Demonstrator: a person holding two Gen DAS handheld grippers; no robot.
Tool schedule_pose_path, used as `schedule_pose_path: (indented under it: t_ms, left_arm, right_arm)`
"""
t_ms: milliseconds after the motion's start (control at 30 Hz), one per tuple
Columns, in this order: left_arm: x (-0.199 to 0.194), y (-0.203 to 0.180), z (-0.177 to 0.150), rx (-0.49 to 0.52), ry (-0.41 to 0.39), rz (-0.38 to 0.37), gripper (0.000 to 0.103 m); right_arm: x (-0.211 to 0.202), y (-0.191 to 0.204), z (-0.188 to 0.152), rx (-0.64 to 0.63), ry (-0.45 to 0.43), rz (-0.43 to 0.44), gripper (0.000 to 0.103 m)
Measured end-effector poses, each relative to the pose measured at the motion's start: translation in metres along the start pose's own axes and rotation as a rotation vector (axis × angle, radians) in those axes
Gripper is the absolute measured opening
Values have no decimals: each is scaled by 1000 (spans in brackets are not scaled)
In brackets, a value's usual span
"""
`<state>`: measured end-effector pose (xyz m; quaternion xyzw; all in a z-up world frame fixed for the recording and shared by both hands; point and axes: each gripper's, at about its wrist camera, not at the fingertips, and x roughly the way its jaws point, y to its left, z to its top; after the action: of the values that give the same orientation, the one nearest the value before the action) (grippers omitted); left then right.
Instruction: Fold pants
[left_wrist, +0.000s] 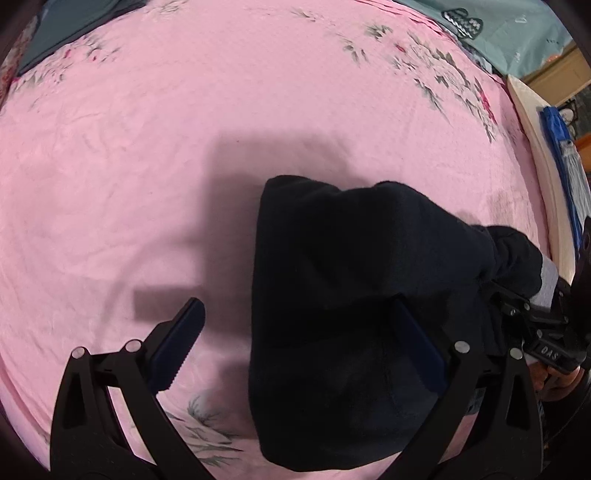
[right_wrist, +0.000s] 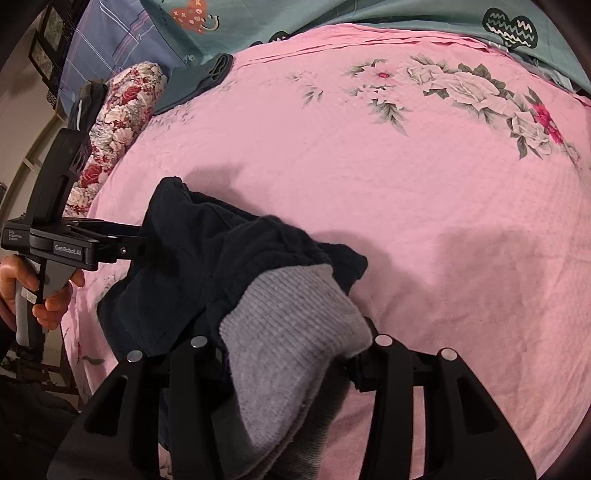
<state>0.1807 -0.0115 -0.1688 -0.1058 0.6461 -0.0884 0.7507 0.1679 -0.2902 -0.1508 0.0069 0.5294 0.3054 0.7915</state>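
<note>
left wrist, gripper: the left gripper (left_wrist: 295, 347) is spread wide. One finger (left_wrist: 181, 343) hangs over bare pink sheet (left_wrist: 147, 166), the other finger (left_wrist: 417, 347) sits over or against the pants. Nothing is pinched between them as far as I can see.

left wrist, pants: the pants (left_wrist: 351, 295) are a dark bundle right ahead of this gripper and off to its right side, already doubled over, far edge rounded rather than crisp.

left wrist, other tool: the right gripper (left_wrist: 543, 325) shows at the pants' right end, near the grey cuff (left_wrist: 548, 284).

right wrist, gripper: the right gripper (right_wrist: 291, 354) has grey ribbed cuff (right_wrist: 295, 325) bunched between its fingers. Looks clamped on it, jaws narrow, though the tips are buried in cloth.

right wrist, pants: the dark body (right_wrist: 207, 258) trails ahead and to the left of this gripper, rumpled, toward the left gripper (right_wrist: 122, 247).

how I'd do it: my read is we're mid-fold, the cuff end being carried over. I'd close the left one on the free edge first so both ends are held, keep the cloth taut between the two, lay it down flat on the sheet, edges lined up. Only let go of the cuff once it's resting, otherwise the bundle probably slumps.
</note>
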Motion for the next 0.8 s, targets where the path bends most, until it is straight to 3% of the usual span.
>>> schedule_pose_path:
  t_ms: [67, 133, 233, 300, 333, 400, 467, 633, 800]
  left_arm:
    - [3, 2, -1, 8, 15, -26, 101]
    - [6, -1, -1, 15, 15, -13, 101]
    - [3, -6, -3, 35, -35, -36, 99]
    - [-7, -11, -11, 68, -81, -140, 63]
    - [-12, -10, -15, 70, -108, -137, 61]
    - [-19, -9, -23, 79, -151, -153, 46]
    - [-28, 1, -29, 28, -175, -201, 36]
    - [-69, 35, -44, -81, -305, -260, 33]
    - [-132, 89, -40, -167, -479, -205, 33]
  right_arm:
    - [3, 0, 2, 32, 20, -18, 56]
    - [10, 0, 5, 72, 33, -35, 56]
    - [8, 12, 9, 50, 39, -88, 43]
    - [-3, 26, 13, 16, 28, -139, 40]
    - [-8, 32, 14, -4, 12, -157, 38]
    - [-25, 53, 17, -66, -40, -196, 37]
    - [-42, 77, 22, -142, -96, -222, 37]
    - [-71, 144, 40, -368, -222, -266, 37]
    - [-72, 193, 89, -464, -328, -189, 37]
